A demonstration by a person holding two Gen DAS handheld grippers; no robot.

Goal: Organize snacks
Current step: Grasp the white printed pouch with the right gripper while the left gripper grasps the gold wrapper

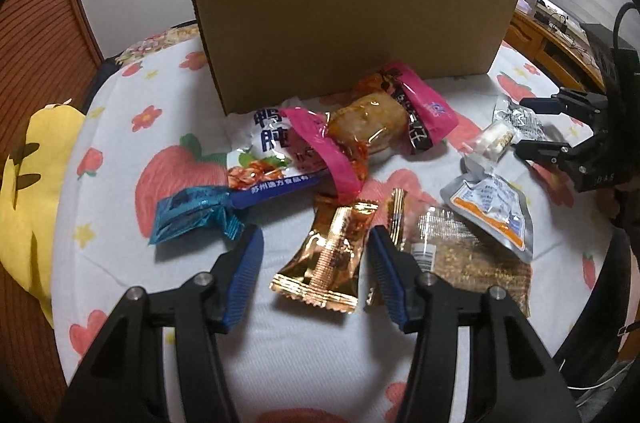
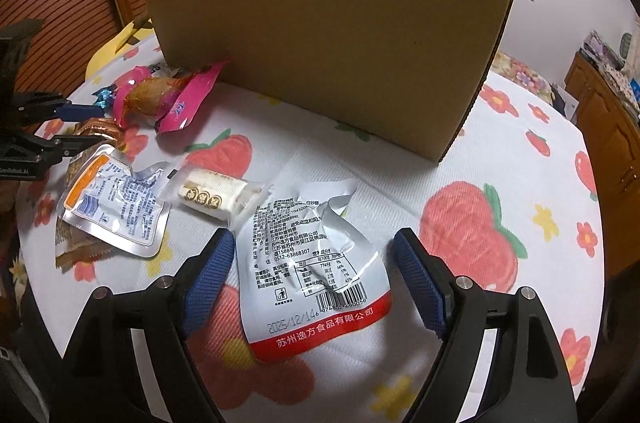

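Snack packets lie on a flower-print cloth before a cardboard box (image 1: 344, 23), which also shows in the right wrist view (image 2: 332, 63). My left gripper (image 1: 316, 239) is open, its jaws either side of a gold wrapper (image 1: 332, 255). Beyond lie a teal candy (image 1: 192, 215), a white-blue pack (image 1: 272, 159) and a pink-wrapped snack (image 1: 372, 127). My right gripper (image 2: 312, 243) is open around a silver pouch with a red band (image 2: 312, 263). A white roll pack (image 2: 216, 193) and a silver-orange pouch (image 2: 116, 203) lie left of it.
The cloth-covered table (image 2: 500, 183) has rounded edges. A yellow cushion (image 1: 28, 191) sits at the far left. A brown seaweed pack (image 1: 472, 255) lies right of the gold wrapper. Wooden furniture (image 2: 608, 127) stands at the right.
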